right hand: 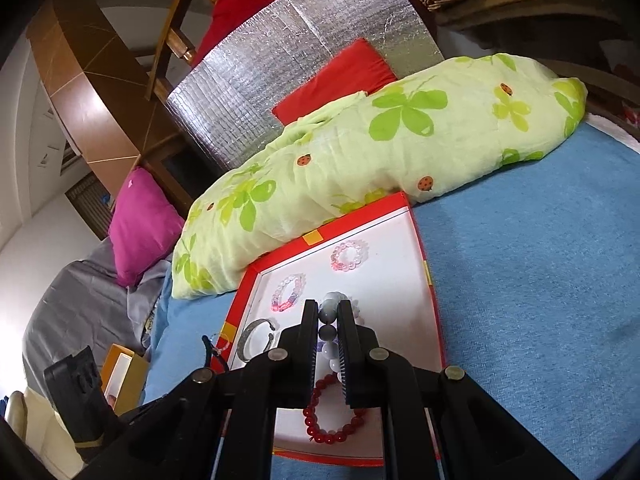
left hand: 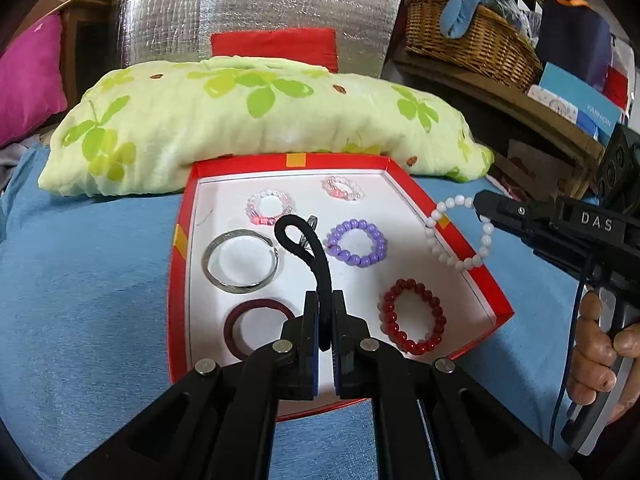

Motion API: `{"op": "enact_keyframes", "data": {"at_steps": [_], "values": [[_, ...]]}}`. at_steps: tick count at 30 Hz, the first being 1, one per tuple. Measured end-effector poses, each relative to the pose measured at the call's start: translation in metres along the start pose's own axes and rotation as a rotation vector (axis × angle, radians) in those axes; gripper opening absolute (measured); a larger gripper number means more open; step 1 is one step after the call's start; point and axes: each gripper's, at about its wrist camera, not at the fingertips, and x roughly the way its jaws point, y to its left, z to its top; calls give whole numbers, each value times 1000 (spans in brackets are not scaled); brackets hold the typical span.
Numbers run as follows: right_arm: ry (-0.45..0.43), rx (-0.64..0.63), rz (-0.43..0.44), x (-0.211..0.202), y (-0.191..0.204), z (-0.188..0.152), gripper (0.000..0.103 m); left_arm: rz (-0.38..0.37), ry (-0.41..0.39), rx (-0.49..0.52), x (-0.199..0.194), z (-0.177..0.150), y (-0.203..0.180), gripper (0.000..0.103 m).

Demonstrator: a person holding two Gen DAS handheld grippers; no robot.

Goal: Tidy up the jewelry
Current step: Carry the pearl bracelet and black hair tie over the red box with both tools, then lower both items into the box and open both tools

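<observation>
A red box with a white floor (left hand: 396, 216) lies on the blue blanket. It holds two pink-clear bead bracelets (left hand: 270, 207), a purple bead bracelet (left hand: 357, 243), a red bead bracelet (left hand: 413, 316), a silver bangle (left hand: 240, 261) and a maroon ring (left hand: 256, 328). My left gripper (left hand: 325, 300) is shut on a black hair tie (left hand: 308, 248) held above the box. My right gripper (right hand: 324, 312) is shut on a white bead bracelet (left hand: 460, 236), held over the box's right rim; its beads (right hand: 329, 332) show between the fingers.
A green-leaf pillow (left hand: 256, 120) lies just behind the box. A red cushion (left hand: 276, 44) and silver foil sheet (left hand: 256, 4) stand further back, a magenta cushion (left hand: 28, 80) at left, a wicker basket (left hand: 468, 40) on a shelf at right. An orange box (right hand: 120, 368) sits left.
</observation>
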Motion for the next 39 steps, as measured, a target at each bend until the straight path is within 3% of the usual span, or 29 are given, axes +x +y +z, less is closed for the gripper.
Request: {"op": "enact_keyframes", "data": {"at_steps": [23,39], "values": [[29,9,27,19,-2,-2,11,118,31,65,16,4,-7,6],[66,49,36,39,-13,0,11,154,89,65,39,5,-4,6]]}}
